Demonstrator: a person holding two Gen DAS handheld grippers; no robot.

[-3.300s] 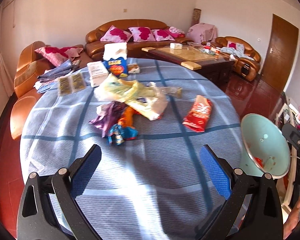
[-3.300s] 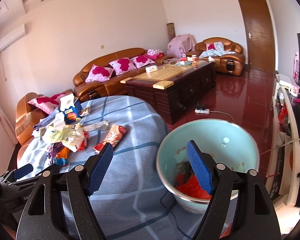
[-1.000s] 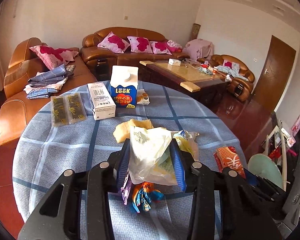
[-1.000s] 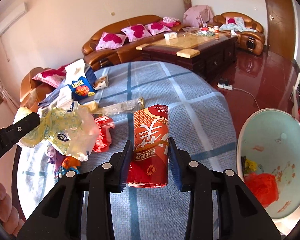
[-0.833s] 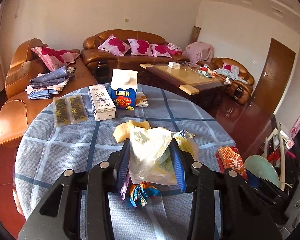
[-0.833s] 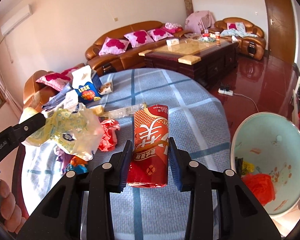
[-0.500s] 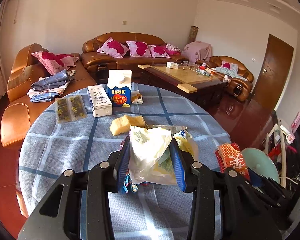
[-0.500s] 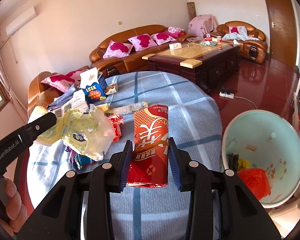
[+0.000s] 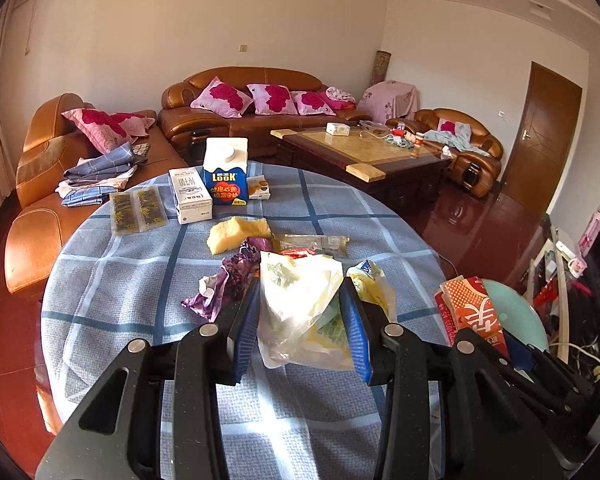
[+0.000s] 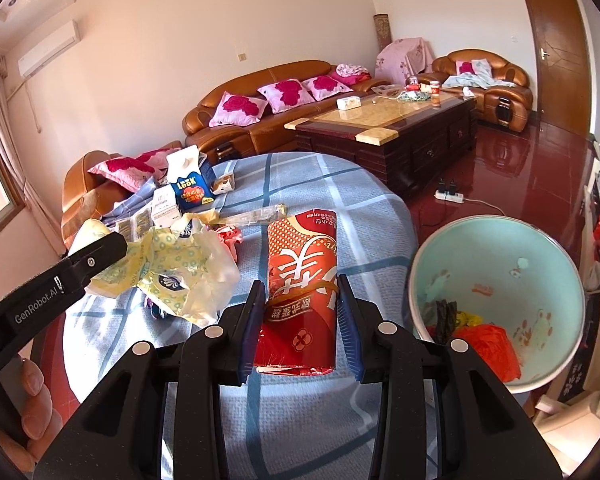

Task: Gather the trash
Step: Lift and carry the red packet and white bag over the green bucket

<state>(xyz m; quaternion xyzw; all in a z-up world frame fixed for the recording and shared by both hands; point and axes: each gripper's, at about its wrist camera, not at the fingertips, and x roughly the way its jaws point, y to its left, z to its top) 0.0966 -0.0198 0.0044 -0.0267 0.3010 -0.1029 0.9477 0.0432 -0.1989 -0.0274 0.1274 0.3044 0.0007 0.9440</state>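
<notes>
My left gripper (image 9: 302, 328) is shut on a crumpled yellow-white plastic bag (image 9: 300, 304) and holds it above the round table; the bag also shows in the right wrist view (image 10: 180, 276). My right gripper (image 10: 300, 320) is shut on a red snack packet (image 10: 302, 284), lifted above the table; the packet also shows in the left wrist view (image 9: 472, 316). A pale green trash bin (image 10: 500, 304) with some trash inside stands on the floor right of the table. A purple wrapper (image 9: 224, 284), a clear wrapper (image 9: 312, 242) and a yellow sponge-like piece (image 9: 236, 234) lie on the blue checked tablecloth (image 9: 140, 280).
At the table's far side stand a blue LOOK carton (image 9: 225, 178), a white box (image 9: 190, 196), a small snack box (image 9: 259, 188) and two flat packets (image 9: 138, 210). Brown sofas (image 9: 252, 120) and a dark coffee table (image 9: 364, 160) stand behind.
Both grippers have pulled back and risen a little with their loads. The table and its clutter look smaller and farther. The bin has come more fully into the right wrist view.
</notes>
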